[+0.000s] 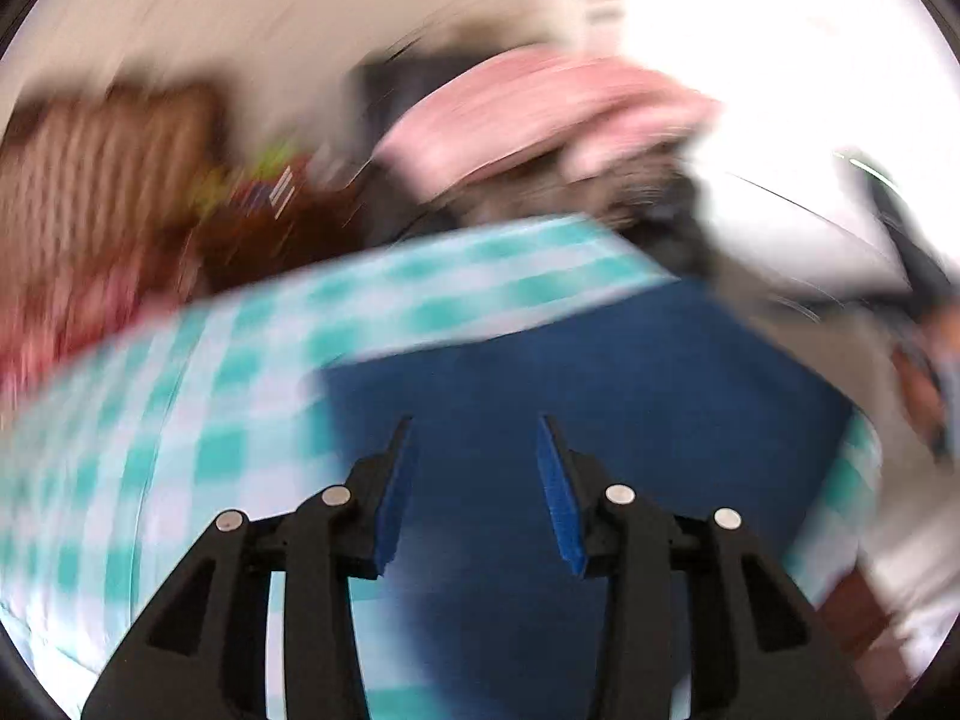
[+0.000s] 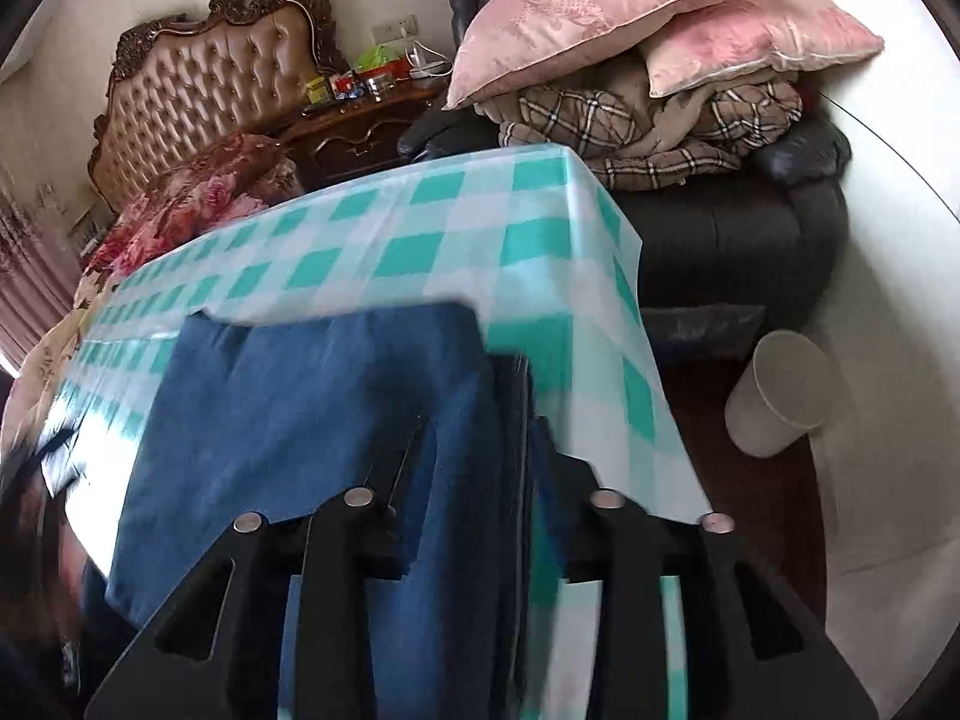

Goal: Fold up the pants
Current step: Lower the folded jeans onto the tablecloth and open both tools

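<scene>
Blue denim pants [image 2: 312, 396] lie folded on a table under a teal-and-white checked cloth [image 2: 420, 228], near its right edge. My right gripper [image 2: 480, 438] points down at them. Its fingers stand apart, and the stacked right edge of the fold lies between them, hiding the pads. The left wrist view is blurred by motion. There my left gripper [image 1: 477, 423] is open over the pants [image 1: 600, 372]. Both blue pads [image 1: 555, 480] show, with nothing pinched between them. The checked cloth [image 1: 240, 372] spreads to the left.
Right of the table stands a dark armchair [image 2: 750, 228] piled with pink pillows [image 2: 630, 6] and a plaid blanket [image 2: 648, 120]. A white cup-shaped bin [image 2: 780, 396] sits on the floor. A tufted headboard [image 2: 204, 84] and a cluttered nightstand [image 2: 360, 114] are behind.
</scene>
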`<state>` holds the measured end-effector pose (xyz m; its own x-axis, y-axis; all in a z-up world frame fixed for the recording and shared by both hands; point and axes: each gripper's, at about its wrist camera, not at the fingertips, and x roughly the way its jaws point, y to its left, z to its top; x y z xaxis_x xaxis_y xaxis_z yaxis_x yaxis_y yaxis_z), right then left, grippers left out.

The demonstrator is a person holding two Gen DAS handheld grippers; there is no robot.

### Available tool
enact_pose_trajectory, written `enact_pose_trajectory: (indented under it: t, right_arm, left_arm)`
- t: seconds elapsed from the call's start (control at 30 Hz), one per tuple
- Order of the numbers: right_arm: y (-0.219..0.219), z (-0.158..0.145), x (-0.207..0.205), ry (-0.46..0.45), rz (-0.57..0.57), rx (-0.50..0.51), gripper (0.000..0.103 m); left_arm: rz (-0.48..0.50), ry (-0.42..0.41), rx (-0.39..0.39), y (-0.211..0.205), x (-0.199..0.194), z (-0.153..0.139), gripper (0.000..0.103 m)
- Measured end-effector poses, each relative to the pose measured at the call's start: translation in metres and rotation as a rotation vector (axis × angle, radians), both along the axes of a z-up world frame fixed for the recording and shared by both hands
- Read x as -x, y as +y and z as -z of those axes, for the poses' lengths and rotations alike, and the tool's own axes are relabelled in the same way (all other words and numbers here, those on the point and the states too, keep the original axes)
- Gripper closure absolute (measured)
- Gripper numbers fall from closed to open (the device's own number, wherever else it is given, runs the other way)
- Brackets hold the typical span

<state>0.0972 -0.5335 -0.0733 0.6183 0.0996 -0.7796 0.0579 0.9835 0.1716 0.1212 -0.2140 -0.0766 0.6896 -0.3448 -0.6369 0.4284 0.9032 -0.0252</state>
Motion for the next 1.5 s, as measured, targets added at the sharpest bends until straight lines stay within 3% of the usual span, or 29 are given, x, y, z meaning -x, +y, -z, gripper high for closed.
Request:
enact_pose_trajectory:
  t: [0.03,0.07,0.1,0.17,0.23,0.27,0.3,0.37,0.47,0.53,0.63,0.7,0.77,0.8,0.87,0.93,0.97,1.0,1.07,1.1,1.13,1.23,1.37,1.5]
  right_arm:
    - [0.003,0.006,0.006,0.026,0.019,0.036,0.058]
    - [0.007,0.011,0.01,0.039,0.024,0.054,0.058]
    - [0.01,0.015,0.015,0.044,0.018,0.053,0.059]
    - [0.011,0.027,0.018,0.075,0.031,0.025,0.06]
    - [0.01,0.036,0.019,0.082,0.045,-0.009,0.067]
    - [0.011,0.037,0.02,0.079,0.048,-0.019,0.072]
    - [0.012,0.038,0.022,0.077,0.056,-0.019,0.072]
    - [0.015,0.04,0.025,0.07,0.078,-0.016,0.072]
    - [0.017,0.042,0.031,0.062,0.102,-0.029,0.072]
    - [0.019,0.041,0.033,0.06,0.108,-0.022,0.072]
    - [0.021,0.039,0.032,0.071,0.113,-0.006,0.072]
    - [0.019,0.03,0.033,0.085,0.127,-0.013,0.072]
    - [0.02,0.01,0.035,0.037,0.137,0.001,0.07]
    - [0.024,-0.003,0.031,0.009,0.129,0.023,0.068]
    - [0.039,-0.021,0.013,-0.025,0.103,0.081,0.068]
    - [0.057,-0.031,-0.012,-0.058,0.069,0.138,0.068]
    - [0.064,-0.032,-0.026,-0.057,0.07,0.176,0.068]
    - [0.072,-0.032,-0.039,-0.046,0.062,0.211,0.068]
    - [0.085,-0.02,-0.064,-0.014,0.018,0.276,0.071]
    - [0.083,-0.007,-0.076,0.04,0.055,0.352,0.073]
    - [0.078,0.002,-0.08,0.062,0.065,0.363,0.073]
    - [0.063,0.012,-0.078,0.039,0.087,0.3,0.07]
    - [0.066,0.006,-0.069,0.037,0.141,0.325,0.069]
    - [0.089,-0.009,-0.011,-0.014,0.203,0.286,0.067]
  left_arm:
    - [-0.034,0.072,0.065,0.029,-0.026,0.004,0.06]
    - [-0.075,0.168,0.097,0.052,-0.055,0.013,0.057]
    - [-0.088,0.208,0.105,0.062,-0.074,0.018,0.057]
    - [-0.044,0.31,0.227,0.076,-0.109,0.027,0.057]
    - [-0.1,0.396,0.282,0.085,-0.14,0.046,0.061]
    - [-0.064,0.429,0.341,0.084,-0.154,0.051,0.07]
    - [-0.056,0.445,0.346,0.081,-0.159,0.057,0.083]
    - [-0.055,0.44,0.298,0.069,-0.17,0.059,0.089]
    - [-0.04,0.449,0.248,0.06,-0.19,0.069,0.09]
    - [-0.03,0.421,0.22,0.05,-0.179,0.069,0.088]
    - [-0.046,0.315,0.199,0.049,-0.17,0.055,0.085]
    - [-0.038,0.212,0.198,0.048,-0.148,0.033,0.062]
    - [0.009,0.145,0.197,0.043,-0.121,0.014,0.051]
    - [0.026,0.131,0.197,0.04,-0.109,0.008,0.05]
    - [0.048,0.111,0.191,0.027,-0.086,0.0,0.051]
    - [0.1,0.142,0.169,0.006,-0.074,0.001,0.056]
    - [0.121,0.17,0.136,-0.011,-0.069,0.005,0.07]
    - [0.123,0.189,0.107,-0.023,-0.066,0.01,0.079]
    - [0.127,0.225,0.062,-0.042,-0.057,0.022,0.082]
    - [0.128,0.233,0.053,-0.045,-0.053,0.026,0.082]
    - [0.126,0.251,0.037,-0.049,-0.051,0.033,0.082]
    - [0.102,0.342,0.005,-0.051,-0.058,0.059,0.083]
    - [0.1,0.308,-0.026,-0.05,-0.044,0.051,0.084]
    - [0.132,0.279,-0.018,-0.041,-0.012,0.037,0.077]
